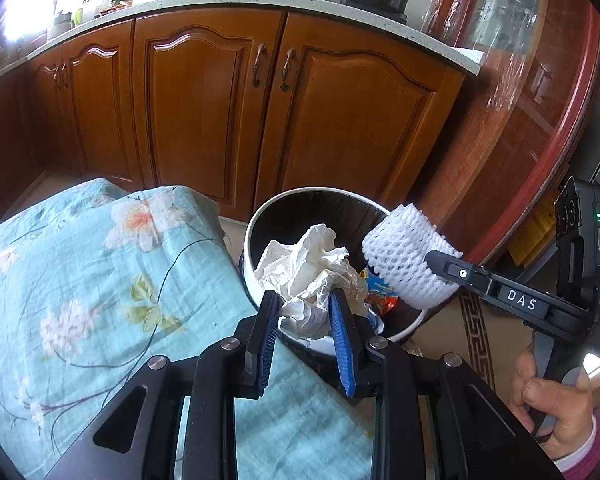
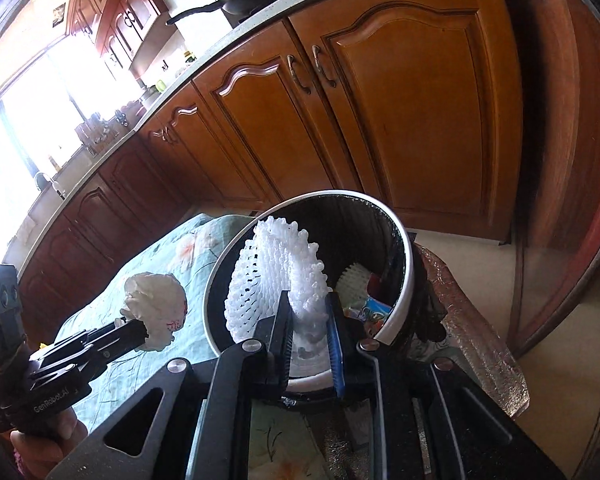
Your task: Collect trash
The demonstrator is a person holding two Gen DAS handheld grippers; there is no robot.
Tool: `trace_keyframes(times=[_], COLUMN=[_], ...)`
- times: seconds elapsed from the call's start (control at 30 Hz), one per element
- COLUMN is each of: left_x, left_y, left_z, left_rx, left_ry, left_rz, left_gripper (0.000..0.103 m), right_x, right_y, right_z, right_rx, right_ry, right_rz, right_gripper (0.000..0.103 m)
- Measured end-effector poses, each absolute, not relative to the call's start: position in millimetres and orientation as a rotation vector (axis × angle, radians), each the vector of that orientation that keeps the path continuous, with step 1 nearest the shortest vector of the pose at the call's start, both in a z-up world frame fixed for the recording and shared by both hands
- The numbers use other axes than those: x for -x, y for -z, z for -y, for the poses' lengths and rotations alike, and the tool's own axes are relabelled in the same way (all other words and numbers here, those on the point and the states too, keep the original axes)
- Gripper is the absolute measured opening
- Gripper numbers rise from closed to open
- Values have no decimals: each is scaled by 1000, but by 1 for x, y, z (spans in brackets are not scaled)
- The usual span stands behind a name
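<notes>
A round trash bin with a white rim and black liner stands on the floor beside the table. My left gripper is shut on a crumpled white paper wad, held over the bin's near edge. In the right wrist view the same wad hangs in the left gripper over the cloth, left of the bin rim. My right gripper is shut on a white foam net sleeve above the bin's mouth. From the left wrist view the foam net sits at the bin's right side.
A table under a teal floral cloth lies left of the bin. Brown wooden cabinets stand behind, with a wok and pot on the counter. A colourful wrapper and another foam net lie inside the bin. A hand grips the right handle.
</notes>
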State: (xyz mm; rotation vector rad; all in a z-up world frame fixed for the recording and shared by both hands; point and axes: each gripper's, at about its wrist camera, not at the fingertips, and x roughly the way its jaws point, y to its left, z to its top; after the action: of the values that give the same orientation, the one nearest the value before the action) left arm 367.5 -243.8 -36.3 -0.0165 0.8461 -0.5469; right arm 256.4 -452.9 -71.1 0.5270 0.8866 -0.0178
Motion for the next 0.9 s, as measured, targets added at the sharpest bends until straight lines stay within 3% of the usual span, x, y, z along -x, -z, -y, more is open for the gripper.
trace_keyframes(times=[0.2,0.3,0.37,0.4,0.43,0.67,0.73,0.9], left_x=[-390,-399,-402,-403,-403,-385,-374,-341], left_y=[41,44,46,47,48,57,58,51], left_z=[262,271,276,277,278,262,257,243], left_rx=[15,0,-10,-8,-7,24,32,43], left_ry=[553,550,532,528,525,486,470,417], left_rz=[-858,-860,-864,-862,-862,-856,-842,-797], left_gripper=[28,40,63,65,66,73,77,82], right_x=[-275,-283,-286,-285,-284,-262,-259,-237], right_y=[76,79,82,82,82,72,70,61], right_z=[459,461,463,463,464,469,465,448], right_rx=[-506,-501,-508,-512,-515,-564,-576,-592], right_ry=[20,20,21,24,27,33,30,17], right_rz=[-908,-918,-924,-921,-917,-841,-819,-769], right_gripper=[19,22,37,54,61,69,80,93])
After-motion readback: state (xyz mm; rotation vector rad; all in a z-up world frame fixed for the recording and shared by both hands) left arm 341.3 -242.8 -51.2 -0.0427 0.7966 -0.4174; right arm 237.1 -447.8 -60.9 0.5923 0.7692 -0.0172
